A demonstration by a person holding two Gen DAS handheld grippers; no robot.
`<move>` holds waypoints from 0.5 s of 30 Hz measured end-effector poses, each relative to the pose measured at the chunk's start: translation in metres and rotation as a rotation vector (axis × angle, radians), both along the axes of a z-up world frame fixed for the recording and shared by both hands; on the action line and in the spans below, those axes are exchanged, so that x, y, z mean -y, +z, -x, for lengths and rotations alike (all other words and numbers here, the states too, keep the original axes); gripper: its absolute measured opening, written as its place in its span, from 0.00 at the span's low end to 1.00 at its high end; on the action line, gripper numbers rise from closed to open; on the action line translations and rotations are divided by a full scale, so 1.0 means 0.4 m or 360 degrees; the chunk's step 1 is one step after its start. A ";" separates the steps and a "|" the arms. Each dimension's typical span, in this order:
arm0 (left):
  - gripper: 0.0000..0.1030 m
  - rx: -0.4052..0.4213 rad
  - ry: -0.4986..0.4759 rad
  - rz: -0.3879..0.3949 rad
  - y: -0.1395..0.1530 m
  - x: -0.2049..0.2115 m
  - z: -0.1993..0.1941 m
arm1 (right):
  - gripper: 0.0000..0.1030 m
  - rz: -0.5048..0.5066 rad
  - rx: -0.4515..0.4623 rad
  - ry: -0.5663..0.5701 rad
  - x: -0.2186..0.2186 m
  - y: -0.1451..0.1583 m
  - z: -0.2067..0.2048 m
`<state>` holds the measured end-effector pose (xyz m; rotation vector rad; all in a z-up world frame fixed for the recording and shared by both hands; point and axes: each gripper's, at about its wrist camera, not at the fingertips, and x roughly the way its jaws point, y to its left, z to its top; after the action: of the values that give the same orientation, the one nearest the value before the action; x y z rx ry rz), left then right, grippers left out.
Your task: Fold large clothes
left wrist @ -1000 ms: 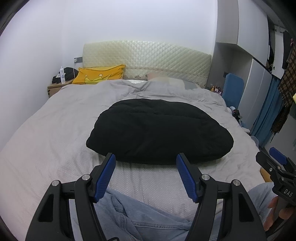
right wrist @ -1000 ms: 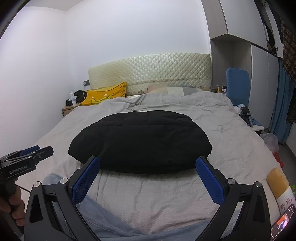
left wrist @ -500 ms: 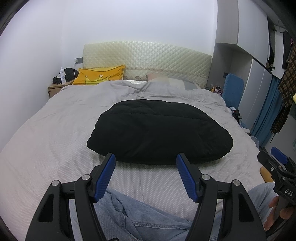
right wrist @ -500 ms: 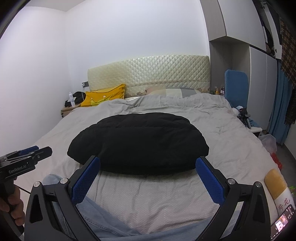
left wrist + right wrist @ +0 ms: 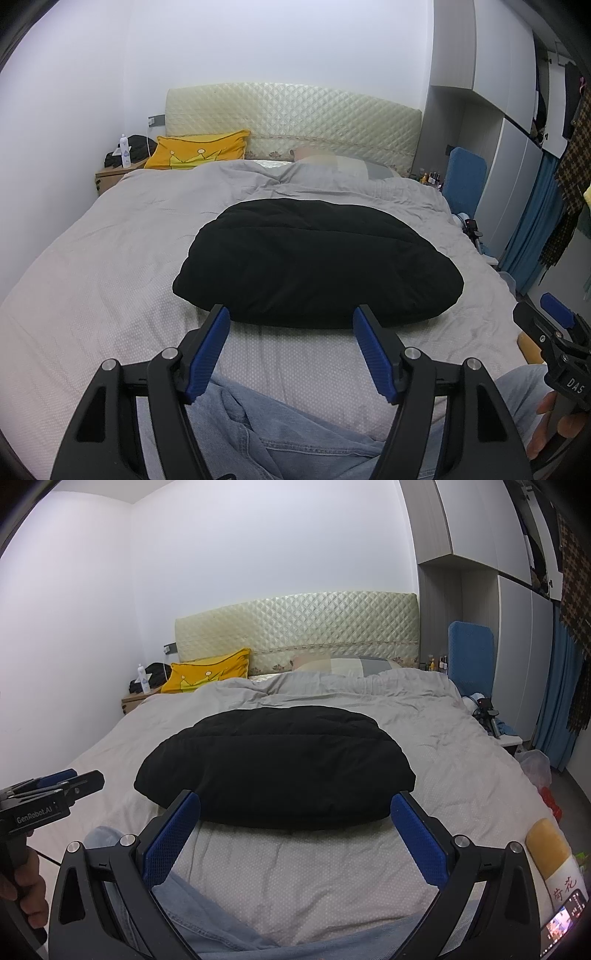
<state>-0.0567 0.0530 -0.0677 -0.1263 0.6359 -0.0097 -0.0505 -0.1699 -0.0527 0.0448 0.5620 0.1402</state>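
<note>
A puffy black quilted garment [image 5: 317,262] is seen lying as one compact rounded bundle in the middle of the grey-covered bed [image 5: 110,258], well apart from the yellow crown-print pillow [image 5: 199,151] at the cream quilted headboard [image 5: 295,114]. No sleeve or loose flap is visible, so the folding is judged to be largely or wholly done, though the hidden far side cannot be checked. Light-blue denim fabric [image 5: 280,439] is seen at the near edge of the bed; whether it is a garment awaiting folding or the person's clothing cannot be told. The left gripper [image 5: 291,332] and the right gripper [image 5: 295,818] are held short of the bundle, jaws apart and nothing between them. No container with visible contents is shown.
</note>
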 end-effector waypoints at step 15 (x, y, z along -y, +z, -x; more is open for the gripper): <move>0.70 -0.0013 -0.0006 0.0009 0.005 -0.004 0.004 | 1.00 0.0008 0.0005 0.0000 0.001 0.000 0.002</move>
<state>-0.0584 0.0546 -0.0656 -0.1304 0.6445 -0.0144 -0.0512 -0.1702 -0.0525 0.0398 0.5593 0.1386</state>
